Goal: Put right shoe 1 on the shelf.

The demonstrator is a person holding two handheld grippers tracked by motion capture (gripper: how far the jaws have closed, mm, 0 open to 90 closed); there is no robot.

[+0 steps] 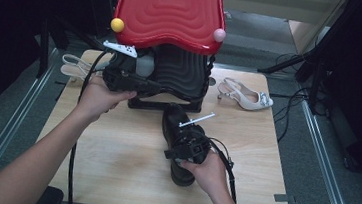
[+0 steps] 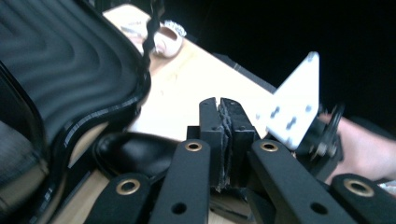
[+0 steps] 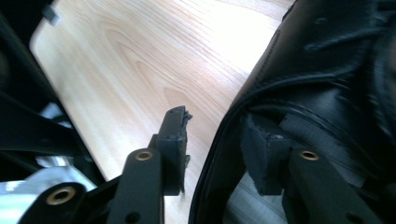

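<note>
At the upper middle of the high view stands a shoe rack (image 1: pixel 179 74) with a glossy red ribbed top tier and a black ribbed tier under it, set at the far edge of the pale wood-grained surface (image 1: pixel 113 161). Just below the rack, at the centre of that view, lies the black shoe (image 1: pixel 174 126), glossy leather with laces, its long axis running from the rack toward the bottom of the frame, toe up and heel down. The right claw (image 1: pixel 190 145) sits over the shoe's heel end and is the nearer one by far; in the right gripper view its jaws stand apart and straddle the collar (image 3: pixel 224 140), one jaw outside over the wood, the other inside against the dark lining, so it looks poised to pinch the rim but has not closed on it. The left claw (image 2: pixel 219 140) hovers at the rack's lower left corner in the high view, its ridged jaws pressed together with nothing between them. A pale slingback heel (image 1: pixel 246 95) lies at the right of the rack, and another pale sandal (image 1: pixel 74 65) at its left.
</note>
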